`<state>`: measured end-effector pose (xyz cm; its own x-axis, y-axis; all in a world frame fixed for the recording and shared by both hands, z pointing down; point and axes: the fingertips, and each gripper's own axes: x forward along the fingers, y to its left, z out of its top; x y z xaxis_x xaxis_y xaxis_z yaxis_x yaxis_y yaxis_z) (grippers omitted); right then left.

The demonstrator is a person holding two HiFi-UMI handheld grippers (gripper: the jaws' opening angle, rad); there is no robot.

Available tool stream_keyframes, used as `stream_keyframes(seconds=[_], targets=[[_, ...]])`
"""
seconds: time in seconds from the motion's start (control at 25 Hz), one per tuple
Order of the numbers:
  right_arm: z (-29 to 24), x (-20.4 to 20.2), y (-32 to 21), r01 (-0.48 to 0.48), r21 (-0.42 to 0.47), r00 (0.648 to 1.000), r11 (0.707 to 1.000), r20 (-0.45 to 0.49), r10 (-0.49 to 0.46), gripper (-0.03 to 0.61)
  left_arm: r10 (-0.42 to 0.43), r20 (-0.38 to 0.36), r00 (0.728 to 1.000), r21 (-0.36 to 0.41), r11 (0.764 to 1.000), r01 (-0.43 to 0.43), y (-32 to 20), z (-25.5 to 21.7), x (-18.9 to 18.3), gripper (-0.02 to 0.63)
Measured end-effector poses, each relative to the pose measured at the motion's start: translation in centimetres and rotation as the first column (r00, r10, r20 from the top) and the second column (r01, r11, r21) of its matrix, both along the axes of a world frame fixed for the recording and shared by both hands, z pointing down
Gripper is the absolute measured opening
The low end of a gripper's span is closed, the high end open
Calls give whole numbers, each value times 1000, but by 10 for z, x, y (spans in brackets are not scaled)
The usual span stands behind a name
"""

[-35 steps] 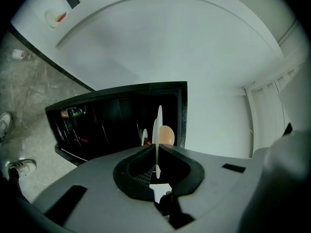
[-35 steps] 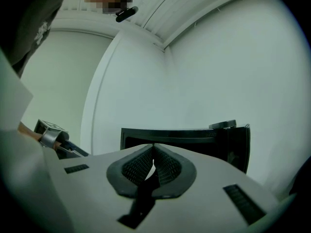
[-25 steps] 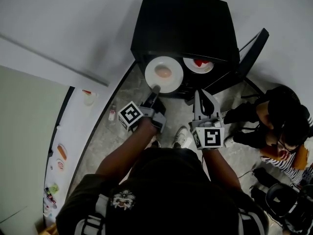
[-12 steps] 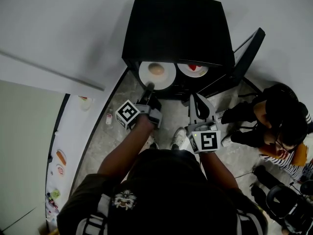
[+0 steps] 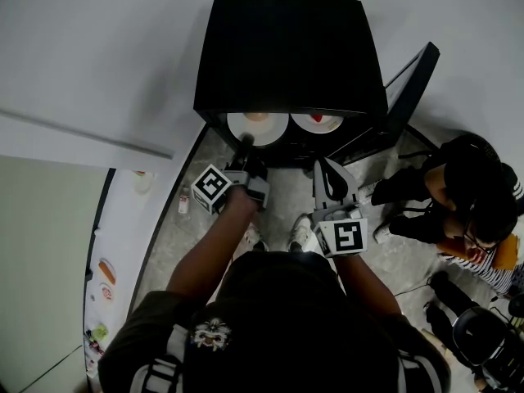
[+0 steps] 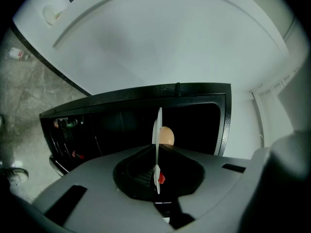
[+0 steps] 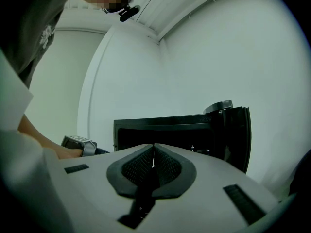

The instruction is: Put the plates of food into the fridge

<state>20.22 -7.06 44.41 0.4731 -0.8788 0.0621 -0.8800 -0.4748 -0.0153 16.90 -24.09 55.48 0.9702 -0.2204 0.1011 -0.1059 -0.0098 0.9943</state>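
Head view shows the white plate [image 5: 258, 127] with round tan food [image 5: 256, 117] halfway into the black fridge [image 5: 291, 47], on the left side. The left gripper [image 5: 246, 144] pinches the plate's near rim in its jaws. Just beside it on the right, a second plate [image 5: 317, 124] with red food [image 5: 318, 118] sits inside. The right gripper [image 5: 322, 169] hangs back, jaws pressed together on nothing. Best to hold the plate flat, slide it in slowly, and not bump the other plate.

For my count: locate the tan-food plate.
Head view, centre: the tan-food plate is clamped in the left tool at the black fridge's open front, just left of the red-food plate.
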Motion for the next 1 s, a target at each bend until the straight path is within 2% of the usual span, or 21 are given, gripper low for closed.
stream_keyframes(seconds=[0.32, 0.6, 1.0], targets=[[-1, -1, -2, 22, -15, 1000, 1000, -7, -22, 26, -7, 4, 1000, 8, 1000, 7, -10, 0, 12, 34], [-7, -1, -1, 13, 12, 1000, 1000, -16, -13, 26, -18, 29, 999, 3, 1000, 18, -15, 7, 19, 34], [-4, -1, 4, 12, -13, 1000, 1000, -5, -12, 26, -59, 28, 998, -22, 998, 59, -20, 13, 25, 34]])
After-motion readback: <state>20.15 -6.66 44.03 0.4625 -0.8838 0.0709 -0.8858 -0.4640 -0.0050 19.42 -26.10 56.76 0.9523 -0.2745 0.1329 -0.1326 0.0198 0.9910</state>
